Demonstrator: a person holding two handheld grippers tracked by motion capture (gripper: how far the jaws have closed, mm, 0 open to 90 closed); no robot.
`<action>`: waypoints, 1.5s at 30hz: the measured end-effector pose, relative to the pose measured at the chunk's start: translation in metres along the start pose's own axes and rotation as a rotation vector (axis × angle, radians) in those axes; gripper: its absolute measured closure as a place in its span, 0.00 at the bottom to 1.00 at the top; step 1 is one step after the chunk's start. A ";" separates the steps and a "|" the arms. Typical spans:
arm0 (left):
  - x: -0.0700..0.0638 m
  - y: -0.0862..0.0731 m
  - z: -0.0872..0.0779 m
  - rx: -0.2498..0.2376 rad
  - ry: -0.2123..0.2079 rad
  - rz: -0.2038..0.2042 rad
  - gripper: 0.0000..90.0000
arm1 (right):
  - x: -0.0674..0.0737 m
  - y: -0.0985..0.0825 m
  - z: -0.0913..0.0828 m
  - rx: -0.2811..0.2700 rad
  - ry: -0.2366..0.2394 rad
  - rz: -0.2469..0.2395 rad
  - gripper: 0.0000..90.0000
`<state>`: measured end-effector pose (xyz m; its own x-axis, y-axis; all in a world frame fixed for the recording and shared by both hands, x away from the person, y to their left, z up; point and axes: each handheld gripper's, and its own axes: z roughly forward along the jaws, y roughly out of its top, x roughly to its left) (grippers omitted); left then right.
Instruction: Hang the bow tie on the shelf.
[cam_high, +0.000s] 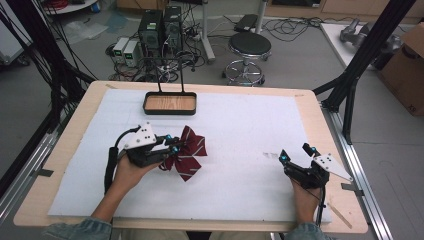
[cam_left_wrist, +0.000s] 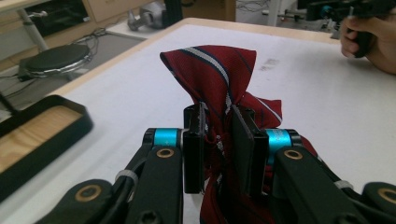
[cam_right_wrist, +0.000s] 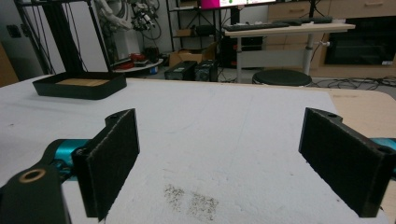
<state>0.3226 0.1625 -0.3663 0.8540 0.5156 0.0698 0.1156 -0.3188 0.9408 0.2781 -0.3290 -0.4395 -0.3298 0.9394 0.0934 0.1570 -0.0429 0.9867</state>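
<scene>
White padding (cam_high: 240, 145) covers most of a pale wooden table (cam_high: 310, 107), with computer towers (cam_high: 159, 27), tangled cables and a round black stool (cam_high: 249, 46) on the grey floor beyond its far edge. Farthest left comes a black cable, looping down the person's left forearm from the left gripper (cam_high: 172, 145), which carries a grey three-cornered plate on top. Its jaws are pressed close together on a dark red bow tie with white and navy stripes (cam_high: 187, 150); in the left gripper view the fabric (cam_left_wrist: 215, 74) is bunched between the two black pads and stands up above them in a folded peak, more cloth hanging below. Ahead of this gripper, toward the far edge, sits a shallow black tray (cam_high: 170, 111) with a wood-grain floor and a thin upright wire frame at its back. A small grey smudge (cam_high: 270, 155) marks the padding just left of the right gripper (cam_high: 295, 154), which the person's right hand holds low over the surface, well apart from the bow tie, jaws spread wide with nothing between them; in the right gripper view the smudge (cam_right_wrist: 191, 200) lies between its pads
</scene>
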 end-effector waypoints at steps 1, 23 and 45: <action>0.003 0.001 -0.002 -0.003 0.005 -0.002 0.83 | 0.000 0.000 0.000 0.000 0.000 0.000 0.13; 0.104 0.034 -0.039 -0.066 0.094 -0.043 0.83 | 0.002 -0.001 0.000 0.015 0.007 -0.003 0.13; 0.182 0.052 -0.042 -0.108 0.227 -0.117 0.83 | 0.002 -0.002 0.001 0.016 0.007 -0.009 0.13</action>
<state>0.4634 0.2729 -0.2904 0.7012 0.7127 0.0193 0.1418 -0.1660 0.9759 0.2776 -0.3265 -0.4414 -0.3378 0.9374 0.0851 0.1690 -0.0285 0.9852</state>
